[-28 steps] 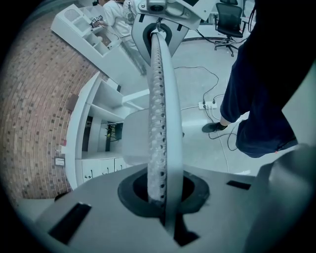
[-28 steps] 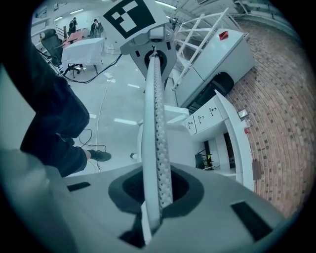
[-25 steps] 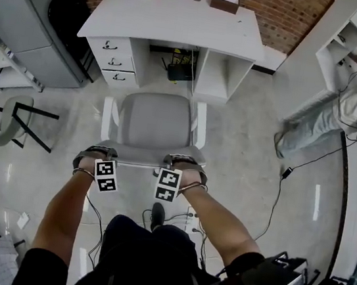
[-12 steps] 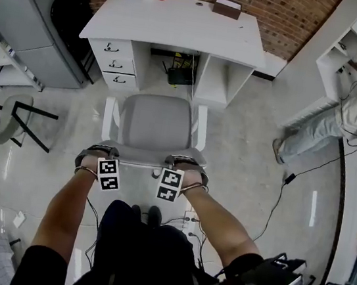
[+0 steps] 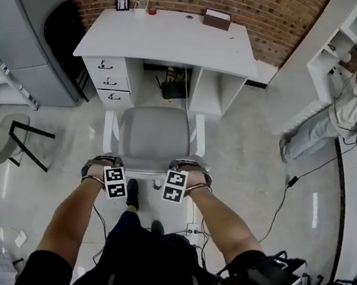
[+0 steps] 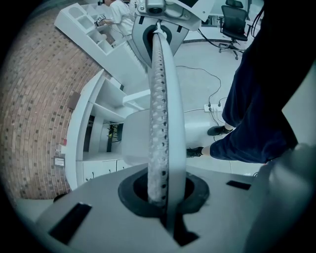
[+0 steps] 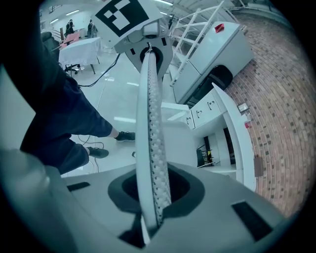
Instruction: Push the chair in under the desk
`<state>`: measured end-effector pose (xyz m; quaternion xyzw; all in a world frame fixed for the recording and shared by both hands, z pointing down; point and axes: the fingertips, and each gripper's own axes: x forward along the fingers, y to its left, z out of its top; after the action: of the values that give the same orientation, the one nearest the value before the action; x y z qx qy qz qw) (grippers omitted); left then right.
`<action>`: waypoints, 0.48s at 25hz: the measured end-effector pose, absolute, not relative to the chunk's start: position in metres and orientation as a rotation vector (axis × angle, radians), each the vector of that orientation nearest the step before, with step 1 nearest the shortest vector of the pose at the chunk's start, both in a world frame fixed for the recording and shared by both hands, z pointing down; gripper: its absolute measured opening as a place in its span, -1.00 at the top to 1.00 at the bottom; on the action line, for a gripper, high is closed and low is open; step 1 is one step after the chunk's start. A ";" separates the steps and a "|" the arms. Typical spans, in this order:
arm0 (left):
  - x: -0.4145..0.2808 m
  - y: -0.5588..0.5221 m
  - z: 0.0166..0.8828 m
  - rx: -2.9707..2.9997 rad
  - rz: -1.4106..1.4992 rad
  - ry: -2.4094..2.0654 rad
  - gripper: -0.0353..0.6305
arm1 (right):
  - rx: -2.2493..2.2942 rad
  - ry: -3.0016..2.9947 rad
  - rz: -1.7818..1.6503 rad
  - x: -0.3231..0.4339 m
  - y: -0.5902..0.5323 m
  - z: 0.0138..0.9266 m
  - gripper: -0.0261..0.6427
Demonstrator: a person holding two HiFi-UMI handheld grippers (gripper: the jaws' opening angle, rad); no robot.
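A white chair with a grey seat [image 5: 155,135] stands facing the white desk [image 5: 171,38], its front at the kneehole. Both grippers sit on the top edge of the backrest, facing each other. My left gripper [image 5: 110,165] is shut on the left end. My right gripper [image 5: 184,172] holds the right end, and its jaws are opening slightly with the edge still between them. In the left gripper view the perforated backrest edge [image 6: 158,123] runs out of my left gripper [image 6: 160,192]. The right gripper view shows that edge [image 7: 152,133] leaving my right gripper [image 7: 153,197].
The desk has drawers [image 5: 110,82] on its left and a black device [image 5: 173,90] in the kneehole. A power strip and cables [image 5: 193,230] lie behind the chair. Another chair [image 5: 6,136] stands left, and a person [image 5: 343,110] is at the white shelves on the right.
The chair has rolled a little closer to the desk with both grippers on its backrest. The person has stepped forward, one foot now just behind the chair.
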<state>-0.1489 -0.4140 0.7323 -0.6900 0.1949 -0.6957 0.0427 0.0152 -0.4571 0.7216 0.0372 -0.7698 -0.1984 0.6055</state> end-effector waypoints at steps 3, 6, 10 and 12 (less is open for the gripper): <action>-0.147 -0.427 0.735 -2.138 -2.103 0.589 0.86 | 0.090 -1.770 -0.451 0.018 -0.469 0.724 0.78; -0.151 -0.440 0.731 -2.174 -2.067 0.583 0.86 | 0.102 -1.763 -0.445 0.014 -0.481 0.721 0.78; -0.156 -0.457 0.731 -2.183 -2.068 0.555 0.86 | 0.120 -1.761 -0.435 0.009 -0.496 0.720 0.78; -0.161 -0.470 0.730 -2.184 -2.065 0.549 0.86 | 0.128 -1.760 -0.432 0.005 -0.508 0.720 0.78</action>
<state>-0.1607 -0.4698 0.7303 -0.7142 0.1794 -0.6752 0.0432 0.0049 -0.5076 0.7203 0.0554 -0.7639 -0.1874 0.6150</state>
